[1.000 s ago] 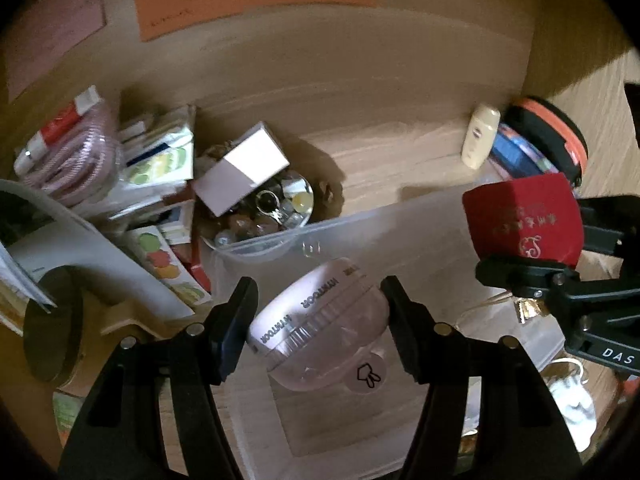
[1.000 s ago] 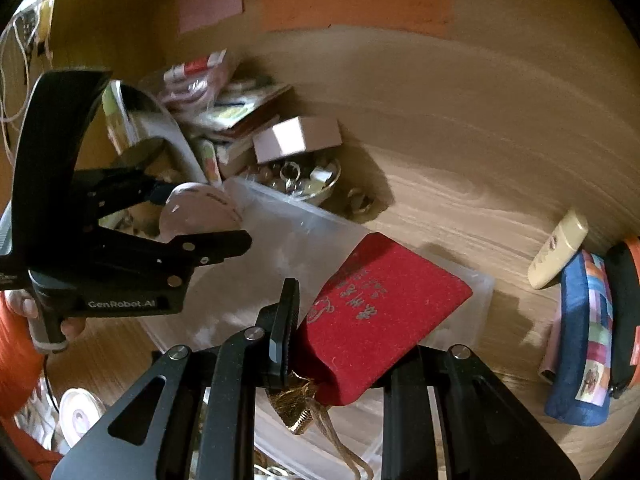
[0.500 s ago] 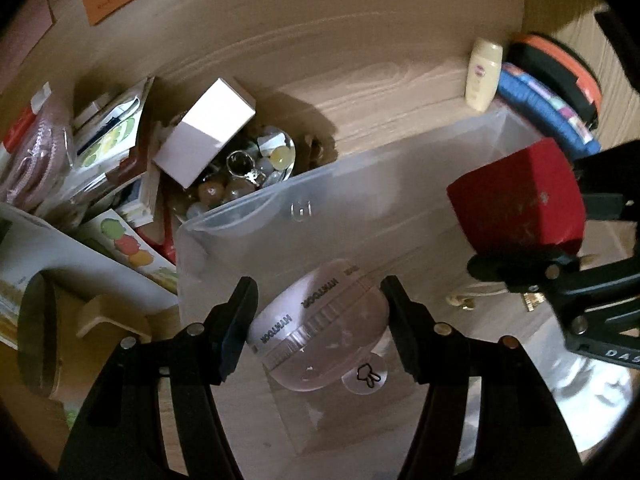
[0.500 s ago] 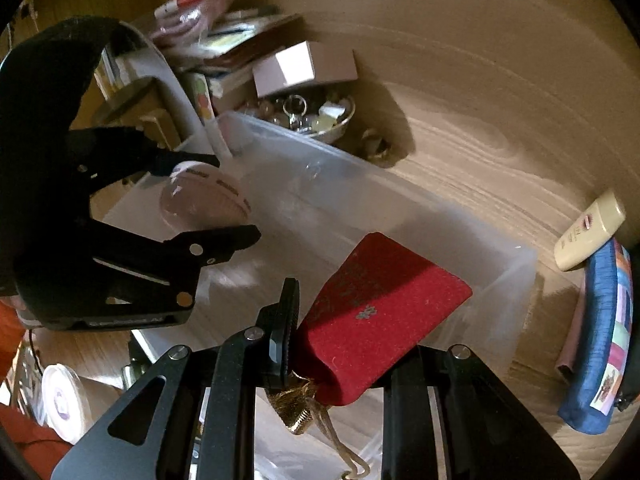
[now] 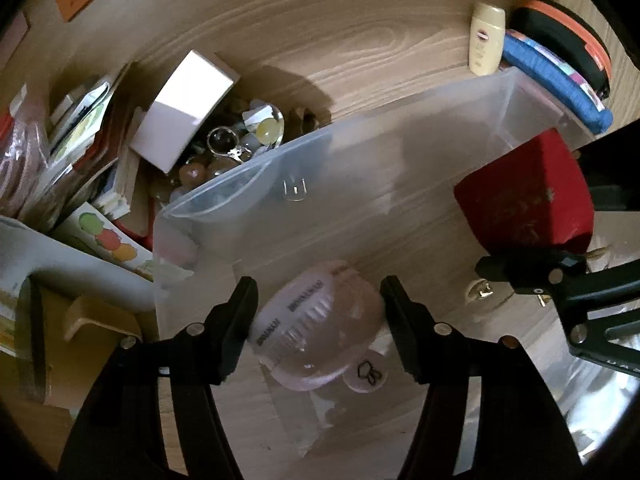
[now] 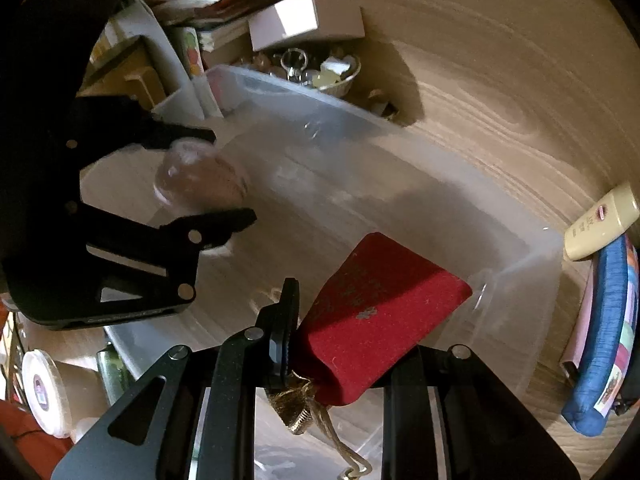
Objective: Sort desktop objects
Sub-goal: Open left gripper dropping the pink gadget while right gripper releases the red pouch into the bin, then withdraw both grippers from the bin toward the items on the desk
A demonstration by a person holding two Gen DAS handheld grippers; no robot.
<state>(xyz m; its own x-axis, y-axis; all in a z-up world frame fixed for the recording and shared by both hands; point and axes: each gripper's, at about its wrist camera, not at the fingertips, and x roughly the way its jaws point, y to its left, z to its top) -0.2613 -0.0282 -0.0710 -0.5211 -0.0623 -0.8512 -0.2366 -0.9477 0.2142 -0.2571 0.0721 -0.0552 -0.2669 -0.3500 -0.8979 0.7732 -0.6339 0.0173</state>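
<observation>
While both loads are hanging over the clear bin [image 5: 400,148], I'm gripping with both tools. Left gripper [image 5: 318,312]: jaws clamped on the pink plastic capsule [image 5: 320,332], one finger at 9 o'clock and one at 3 o'clock of it, round tag dangling at its 5 o'clock. Right gripper [image 6: 344,344]: jaws pinching the neck end of the red velvet pouch [image 6: 376,308], gold cord trailing out at 6 o'clock.

Key relation: bin floor is lying directly ahead of both tools, past the fingertips. Pouch long axis is running from 7 to 1 o'clock in the right wrist view, free end pointing at the bin's far right corner. Capsule is sitting nearer the bin's left end, so left hand is the nearer one there; right is covering the other end.

Both tools are pitching down into the bin, the two well apart.

Outside the bin at 11 o'clock: white box [image 5: 188,104] on a bowl of trinkets [image 5: 240,144]. At 1 o'clock: cream tube [image 5: 486,38].
</observation>
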